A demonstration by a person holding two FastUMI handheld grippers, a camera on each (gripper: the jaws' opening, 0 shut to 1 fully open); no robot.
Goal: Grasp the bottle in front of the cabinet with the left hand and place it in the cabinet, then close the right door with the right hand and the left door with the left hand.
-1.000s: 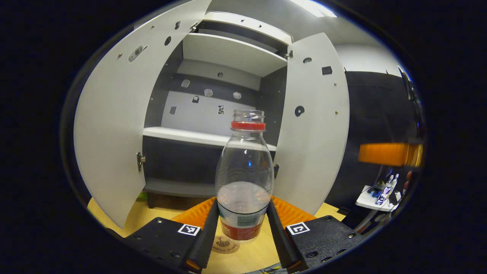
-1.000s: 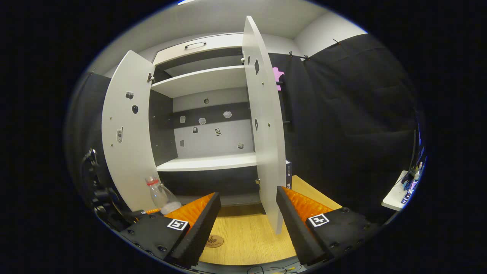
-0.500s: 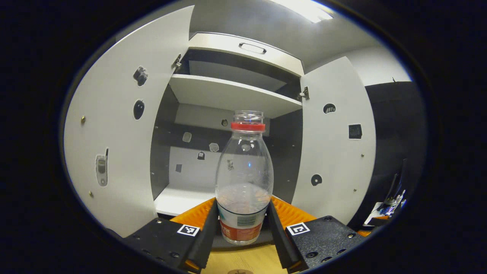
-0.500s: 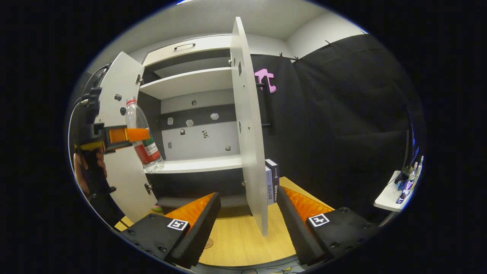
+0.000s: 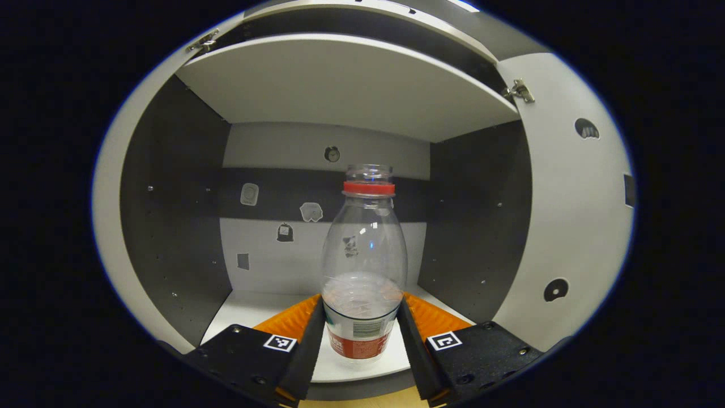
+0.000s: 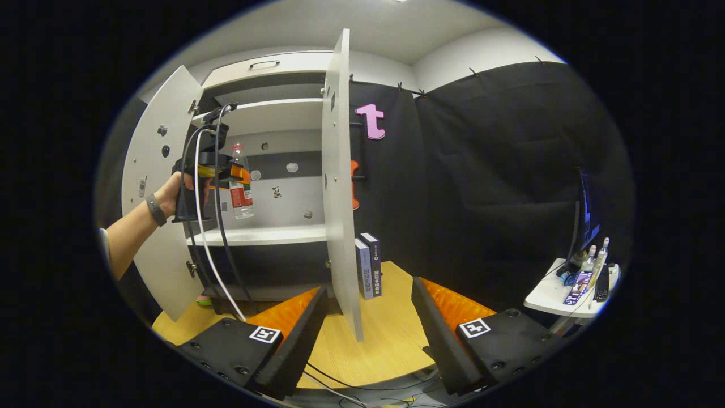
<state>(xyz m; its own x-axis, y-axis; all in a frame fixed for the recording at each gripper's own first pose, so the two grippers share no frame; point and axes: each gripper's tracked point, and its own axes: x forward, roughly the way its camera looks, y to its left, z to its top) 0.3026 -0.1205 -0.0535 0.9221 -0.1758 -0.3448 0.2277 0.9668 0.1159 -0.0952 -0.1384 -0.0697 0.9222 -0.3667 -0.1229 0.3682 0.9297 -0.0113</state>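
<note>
Upright between the left tongs [image 5: 361, 334], clamped by both fingers at the labelled lower body: the bottle [image 5: 363, 266], clear plastic, red collar, no cap, a little liquid in it. Held just above the white middle shelf [image 5: 249, 309] inside the cabinet [image 5: 170, 226], base seemingly clear of the board (hard to judge from this angle, though). Small stickers scattered over the back panel [image 5: 272, 198] behind it. Upper shelf [image 5: 340, 85] overhead, right door [image 5: 572, 215] swung open at the right edge.

Seen from the right gripper view: same left tongs [image 6: 229, 173] gripped by a hand [image 6: 175, 192] with a dark wristband, cables trailing down from it, bottle [image 6: 241, 187] hanging in the cabinet's opening above the shelf [image 6: 266, 233]. Left door [image 6: 153, 187] open behind the forearm. Right door [image 6: 338, 187] open too, edge-on, standing between the fingers of the right tongs [image 6: 368, 334], which gape wide and grip nothing. Two dark boxes [image 6: 369, 272] upright on the wooden surface [image 6: 391, 334] just beside that door. Small white side table [image 6: 561, 294] with clutter far right.
</note>
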